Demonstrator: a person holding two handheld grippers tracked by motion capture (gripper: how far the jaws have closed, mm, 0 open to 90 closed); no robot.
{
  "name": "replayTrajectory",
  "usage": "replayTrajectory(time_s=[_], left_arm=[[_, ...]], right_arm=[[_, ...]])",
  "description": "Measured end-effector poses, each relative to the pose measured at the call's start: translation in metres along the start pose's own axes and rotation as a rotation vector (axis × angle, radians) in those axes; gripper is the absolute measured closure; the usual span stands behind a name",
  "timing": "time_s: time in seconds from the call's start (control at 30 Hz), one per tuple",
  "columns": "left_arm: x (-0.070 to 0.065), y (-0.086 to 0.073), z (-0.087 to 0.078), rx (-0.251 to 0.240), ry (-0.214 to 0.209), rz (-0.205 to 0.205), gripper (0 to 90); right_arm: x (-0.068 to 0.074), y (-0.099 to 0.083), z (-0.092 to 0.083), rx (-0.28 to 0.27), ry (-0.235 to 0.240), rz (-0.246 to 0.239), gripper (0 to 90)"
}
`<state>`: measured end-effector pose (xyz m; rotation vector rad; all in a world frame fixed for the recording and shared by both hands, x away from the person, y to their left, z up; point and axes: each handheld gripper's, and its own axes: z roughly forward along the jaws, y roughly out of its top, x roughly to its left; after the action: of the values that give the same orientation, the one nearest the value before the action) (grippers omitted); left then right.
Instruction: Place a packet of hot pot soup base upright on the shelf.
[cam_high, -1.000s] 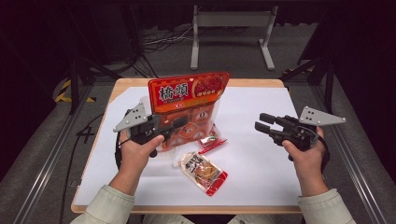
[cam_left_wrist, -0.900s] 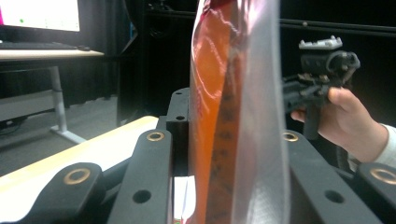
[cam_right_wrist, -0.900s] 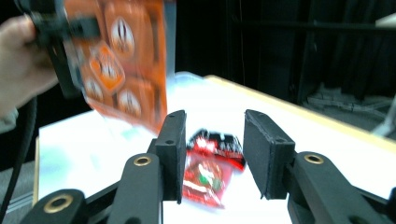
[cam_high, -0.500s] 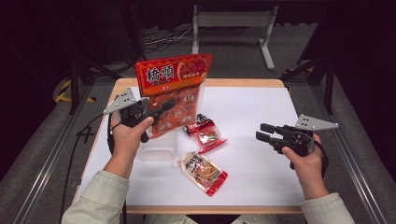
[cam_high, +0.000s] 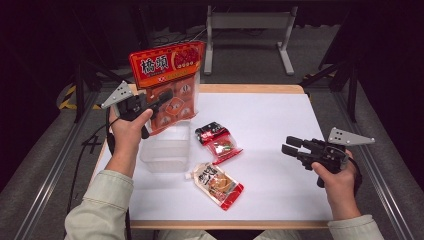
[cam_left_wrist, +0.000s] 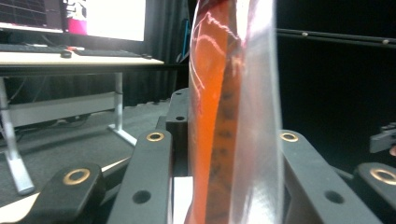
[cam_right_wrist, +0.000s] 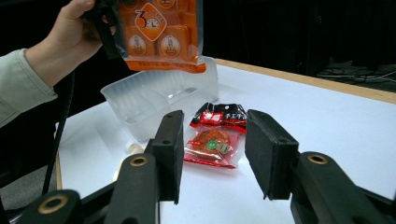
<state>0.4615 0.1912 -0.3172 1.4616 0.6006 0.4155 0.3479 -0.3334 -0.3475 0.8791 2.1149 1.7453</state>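
High view: left gripper (cam_high: 159, 100), jaws clamped on the orange snack bag (cam_high: 170, 85), has lifted it above the clear tub (cam_high: 167, 150), likely to drop in; right gripper (cam_high: 295, 146), jaws open, waits right of the tub

I see a table (cam_high: 280, 115) with a white top and a wooden edge. Three items lie directly on it: a clear plastic container (cam_high: 166, 148) at the left, a black-and-red snack packet (cam_high: 218, 141) just right of it, and a red-trimmed sauce pouch (cam_high: 216, 183) nearer me.
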Motion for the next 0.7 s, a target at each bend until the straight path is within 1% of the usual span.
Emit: replayTrajectory(time_s=[0.1,0.17,0.23,0.37,0.4,0.47,0.57,0.63,0.7], left_arm=[[0.007,-0.002,0.001,-0.006,0.025,-0.003,71.0],[0.009,-0.003,0.001,-0.005,0.027,-0.005,71.0],[0.012,-0.007,0.001,0.01,0.044,-0.003,71.0],[0.015,-0.012,-0.001,0.007,0.045,-0.013,71.0],[0.017,-0.015,-0.001,0.014,0.05,-0.022,71.0],[0.017,-0.017,-0.001,0.023,0.053,-0.024,71.0],[0.019,-0.02,0.001,0.03,0.064,-0.026,71.0],[0.019,-0.022,0.004,0.02,0.065,-0.035,70.9],[0.02,-0.023,0.006,0.024,0.068,-0.038,70.9]], right_arm=[[0.0,-0.001,-0.001,0.0,0.0,0.0,58.3],[0.0,-0.001,-0.001,0.0,-0.002,-0.002,58.0],[0.0,0.0,0.0,-0.002,-0.003,-0.002,57.8],[0.0,0.0,-0.001,-0.003,0.0,-0.003,57.8],[0.0,0.0,0.0,-0.004,0.001,-0.003,57.8],[0.0,0.0,0.0,-0.004,0.002,-0.003,57.8],[0.001,0.0,0.001,-0.005,0.009,-0.004,57.8],[0.001,0.001,0.002,-0.003,0.011,-0.006,57.8],[0.001,0.001,0.002,-0.005,0.011,-0.012,57.8]])
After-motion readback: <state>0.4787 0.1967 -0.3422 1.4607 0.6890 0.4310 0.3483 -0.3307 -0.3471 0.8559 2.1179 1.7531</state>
